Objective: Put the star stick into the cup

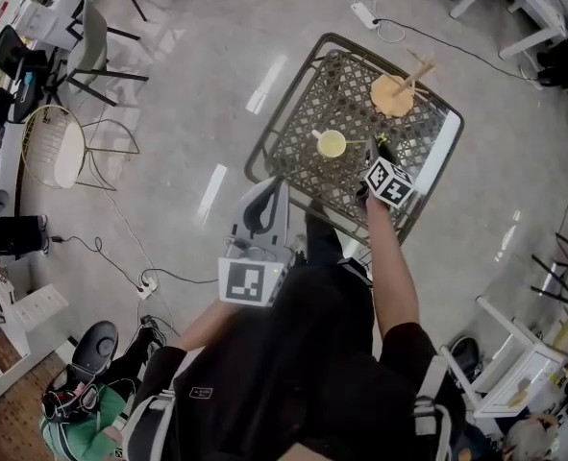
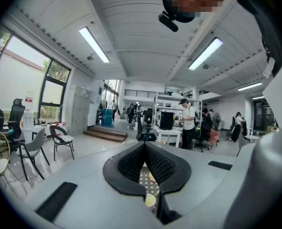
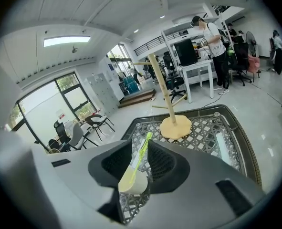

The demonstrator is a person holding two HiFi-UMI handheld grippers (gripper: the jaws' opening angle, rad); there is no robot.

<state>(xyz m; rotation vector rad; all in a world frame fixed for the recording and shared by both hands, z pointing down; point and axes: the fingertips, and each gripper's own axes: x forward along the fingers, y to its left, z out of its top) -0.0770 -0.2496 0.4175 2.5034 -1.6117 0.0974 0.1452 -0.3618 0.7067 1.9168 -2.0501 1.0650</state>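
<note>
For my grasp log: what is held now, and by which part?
The right gripper holds the star stick by its upper end, lower end at the cup. The left gripper holds nothing.

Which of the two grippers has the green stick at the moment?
The right gripper: its jaws clamp the thin green stick over the pale yellow cup. The left gripper is shut on nothing, held back from the metal lattice table.

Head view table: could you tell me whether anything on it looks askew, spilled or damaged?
Nothing stands out. The yellow cup and wooden peg stand sit upright on the lattice table; only the green stick, held in the right gripper's jaws, slants toward the cup.
</note>
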